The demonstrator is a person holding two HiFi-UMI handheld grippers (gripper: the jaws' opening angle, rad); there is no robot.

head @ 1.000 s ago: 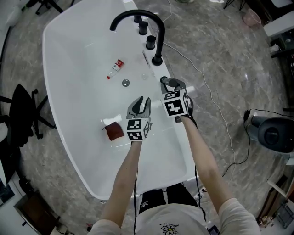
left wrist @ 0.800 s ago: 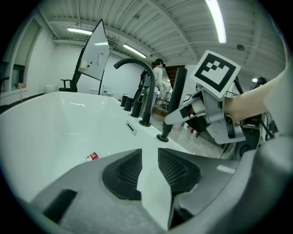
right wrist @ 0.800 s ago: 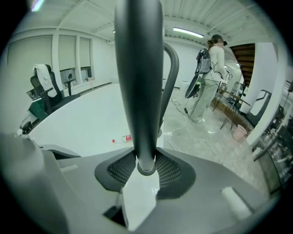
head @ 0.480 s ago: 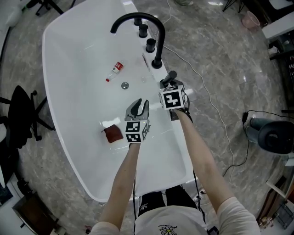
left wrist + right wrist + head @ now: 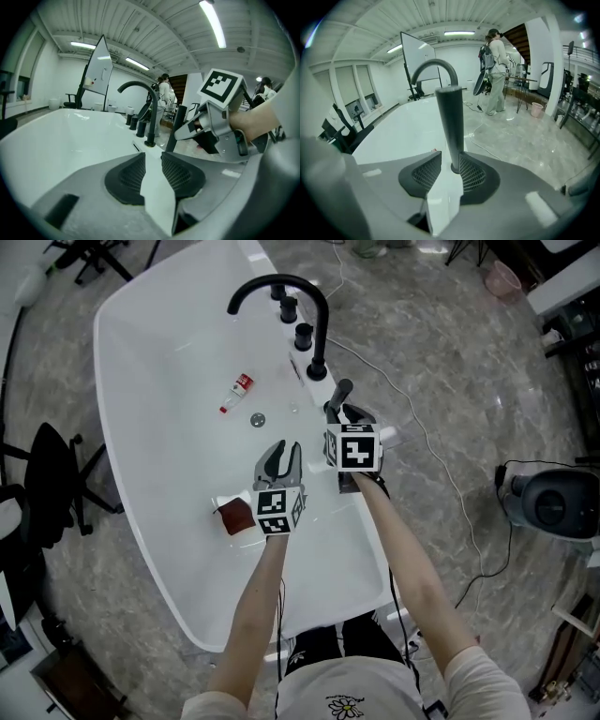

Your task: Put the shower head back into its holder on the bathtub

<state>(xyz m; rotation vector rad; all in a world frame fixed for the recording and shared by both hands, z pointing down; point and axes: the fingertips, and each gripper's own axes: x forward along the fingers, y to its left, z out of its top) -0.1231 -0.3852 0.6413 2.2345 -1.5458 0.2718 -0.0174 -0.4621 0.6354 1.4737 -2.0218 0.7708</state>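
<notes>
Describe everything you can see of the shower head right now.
The shower head is a slim, matte black, round wand, plastic or coated metal by its look, with a collar ring at its lower end. It stands upright at the bathtub rim, just short of the black faucet. Its base sits between the jaws of the right gripper, against one pad with a gap at the other. No hose shows.

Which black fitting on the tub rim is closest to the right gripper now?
The slim upright shower head, standing between the parted jaws of the right gripper. The two knobs and the arched spout stand farther off, beyond it.
</notes>
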